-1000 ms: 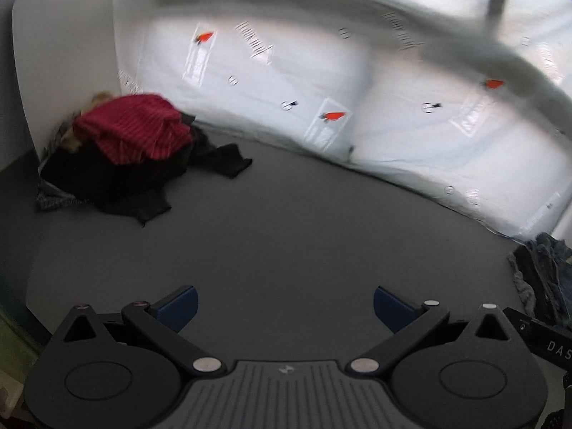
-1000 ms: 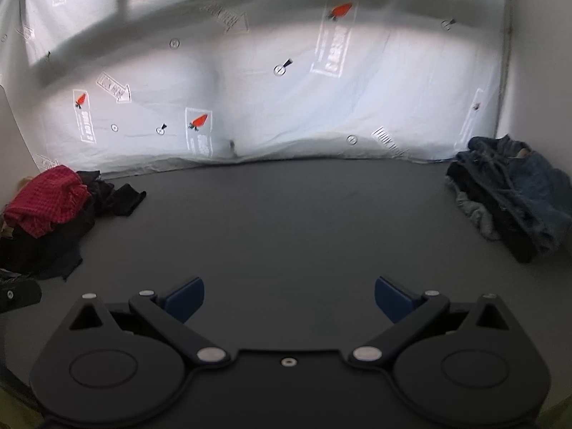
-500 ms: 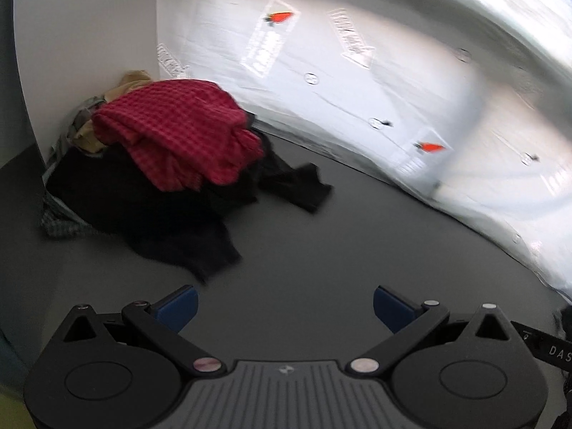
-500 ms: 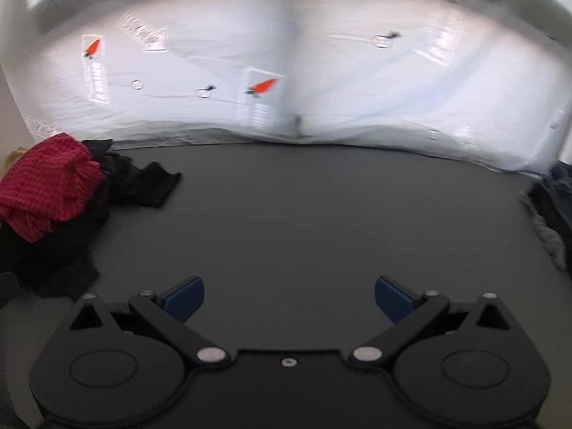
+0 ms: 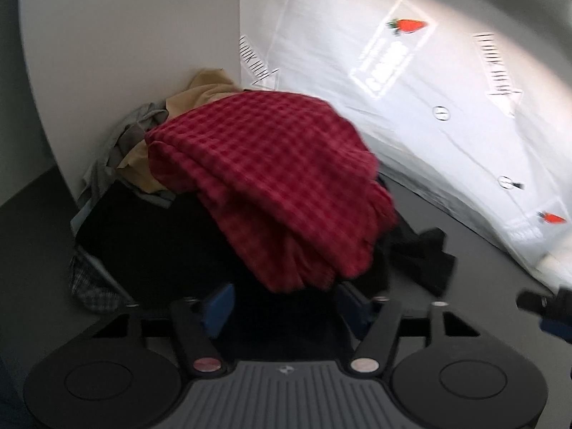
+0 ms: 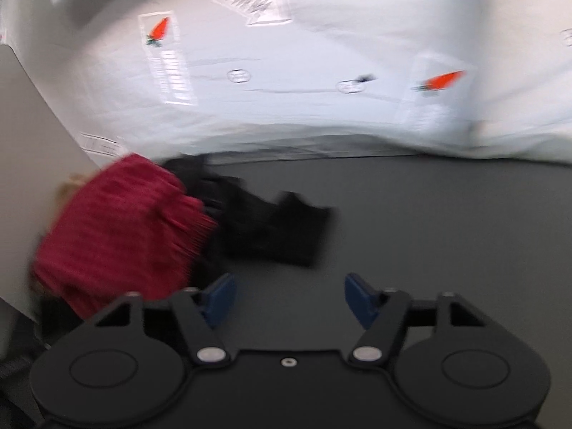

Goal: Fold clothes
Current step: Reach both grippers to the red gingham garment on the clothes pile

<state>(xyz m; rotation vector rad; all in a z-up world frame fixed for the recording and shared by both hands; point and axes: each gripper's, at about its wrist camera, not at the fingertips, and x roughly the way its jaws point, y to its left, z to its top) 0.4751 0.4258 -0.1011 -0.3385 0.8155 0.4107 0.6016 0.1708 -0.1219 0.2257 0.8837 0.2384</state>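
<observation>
Red checked shirt just ahead of left gripper, fingers apart; left of right gripper, also apart.

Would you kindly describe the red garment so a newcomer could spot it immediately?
Look to the corner where the grey panel meets the white printed sheet. A clothes heap lies there; the red checked fabric garment drapes on top, the only red piece among black and tan ones.

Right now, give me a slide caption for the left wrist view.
Open left gripper closing in on a red checked garment atop a dark clothes pile in the corner.
</observation>
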